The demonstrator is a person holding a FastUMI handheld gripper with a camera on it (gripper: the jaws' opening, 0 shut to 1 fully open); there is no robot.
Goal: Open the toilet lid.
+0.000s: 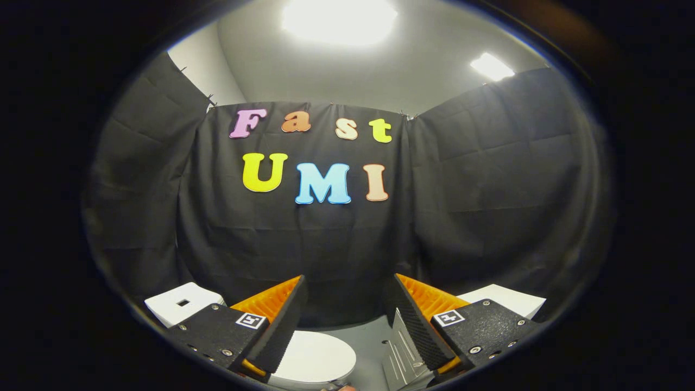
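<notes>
Toilet lid (317,358) partly hidden below, gripper (345,293) spread wide, empty

We are in a staged recording booth set up as a mock bathroom, where creased black cloth walls (488,179) hang under a plain ceiling with two bright ceiling lights (339,19), and a white toilet lid (315,358) sits low between white boxes (182,304).
</notes>
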